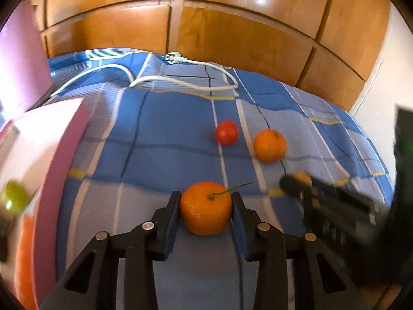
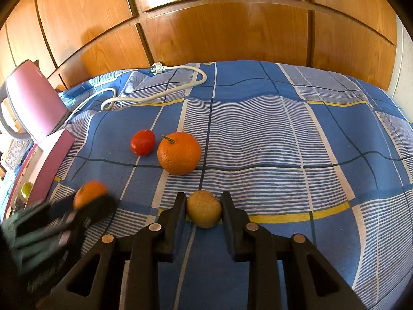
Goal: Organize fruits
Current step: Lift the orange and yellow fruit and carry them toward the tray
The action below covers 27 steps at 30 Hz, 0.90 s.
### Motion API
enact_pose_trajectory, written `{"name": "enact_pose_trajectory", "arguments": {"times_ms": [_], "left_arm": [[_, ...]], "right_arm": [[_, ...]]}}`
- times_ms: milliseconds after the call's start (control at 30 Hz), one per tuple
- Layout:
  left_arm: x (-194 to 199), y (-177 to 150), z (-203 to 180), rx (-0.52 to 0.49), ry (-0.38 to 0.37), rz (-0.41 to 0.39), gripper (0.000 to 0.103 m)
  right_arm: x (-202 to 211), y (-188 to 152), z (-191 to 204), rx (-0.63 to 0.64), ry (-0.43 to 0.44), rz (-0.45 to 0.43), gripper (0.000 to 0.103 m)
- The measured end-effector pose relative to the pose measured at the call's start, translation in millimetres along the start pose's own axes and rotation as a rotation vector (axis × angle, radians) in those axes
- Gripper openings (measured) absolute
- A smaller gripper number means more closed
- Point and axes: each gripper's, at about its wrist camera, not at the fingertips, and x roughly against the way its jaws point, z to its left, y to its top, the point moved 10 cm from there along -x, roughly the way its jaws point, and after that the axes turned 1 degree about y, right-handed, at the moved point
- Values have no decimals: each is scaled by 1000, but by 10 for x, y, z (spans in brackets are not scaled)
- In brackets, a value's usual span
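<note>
Left claw (image 1: 206,201) tight around stemmed orange (image 1: 205,208) — right claw (image 2: 204,201) tight around yellowish fruit (image 2: 204,208)

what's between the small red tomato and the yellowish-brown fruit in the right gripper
Mostly bare blue plaid cloth, seen in the right wrist view. The large orange sits just beside that line, next to the red tomato, above the yellowish-brown fruit.

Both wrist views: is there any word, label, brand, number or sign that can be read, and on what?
None can be read in either view.
The pink box, the oranges, the white cable and the blue checked cloth show no print.
The clutter at the left edge is too blurred to tell.
</note>
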Motion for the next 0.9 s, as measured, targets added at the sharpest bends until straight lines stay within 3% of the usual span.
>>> {"name": "enact_pose_trajectory", "arguments": {"times_ms": [133,467,733,900], "left_arm": [[84,-113,72,41,-3,-19,40],[34,-140,40,-16,56,-43,40],[45,-123,42,-11,52,-44,40],[131,-162,105,49,6,-37,38]], "right_arm": [[-3,-2,19,19,-23,2,27],[-13,8,18,32,-35,0,28],[16,-11,30,47,-76,5,26],[164,-180,123,64,-63,20,26]]}}
